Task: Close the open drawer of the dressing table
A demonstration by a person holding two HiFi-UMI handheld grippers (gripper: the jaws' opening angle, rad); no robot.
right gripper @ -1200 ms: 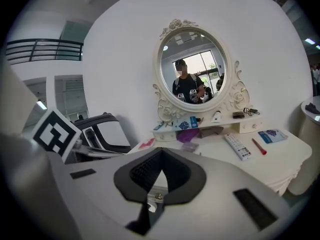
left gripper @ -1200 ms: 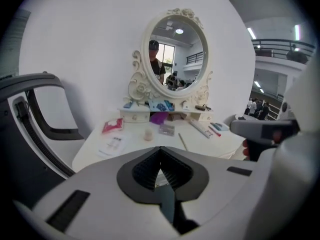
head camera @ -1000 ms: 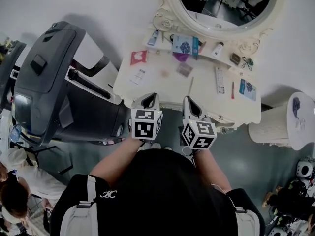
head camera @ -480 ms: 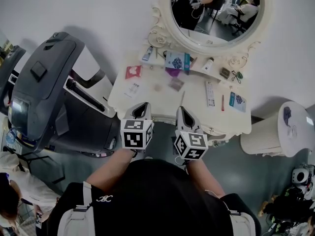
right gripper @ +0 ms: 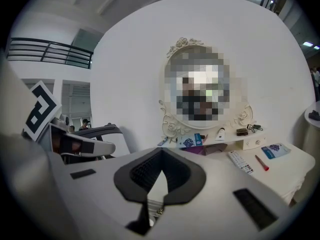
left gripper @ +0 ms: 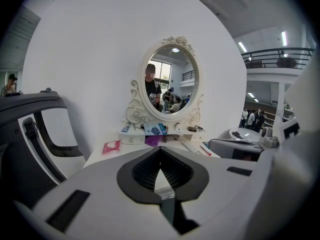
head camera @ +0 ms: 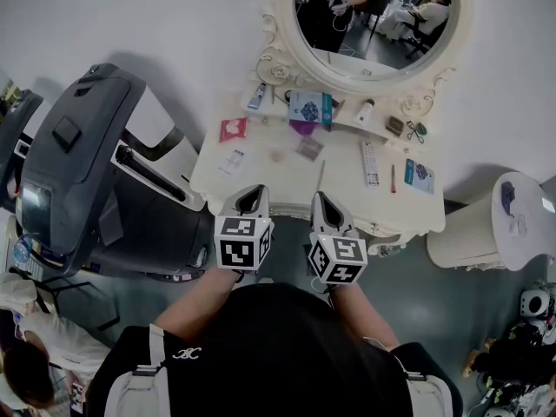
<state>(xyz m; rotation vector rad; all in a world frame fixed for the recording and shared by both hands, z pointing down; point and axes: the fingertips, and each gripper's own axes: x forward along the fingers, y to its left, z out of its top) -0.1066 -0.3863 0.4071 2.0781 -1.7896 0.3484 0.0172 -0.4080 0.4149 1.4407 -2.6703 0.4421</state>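
Observation:
The white dressing table [head camera: 287,168] stands against the wall under an oval mirror [head camera: 373,16]. My left gripper [head camera: 253,194] and right gripper [head camera: 322,200] sit side by side at the table's front edge, both shut with nothing in them. The drawer front lies beneath them, mostly hidden; no pulled-out drawer box shows in the head view. In the left gripper view the left gripper [left gripper: 160,150] has its jaws meeting at the tips, with a strip of white table edge [left gripper: 164,185] behind. Below the right gripper [right gripper: 161,153] shows a small metal knob [right gripper: 159,211].
A dark grey exercise machine [head camera: 78,163] stands close on the left. A white round stool [head camera: 495,224] is at the right. On the tabletop lie a remote [head camera: 370,162], a red pen [head camera: 393,179], a pink packet [head camera: 232,129] and a blue booklet [head camera: 419,172].
The head view has shifted slightly, showing more of the mirror. Both grippers stay shut at the table's front edge, about where they were.

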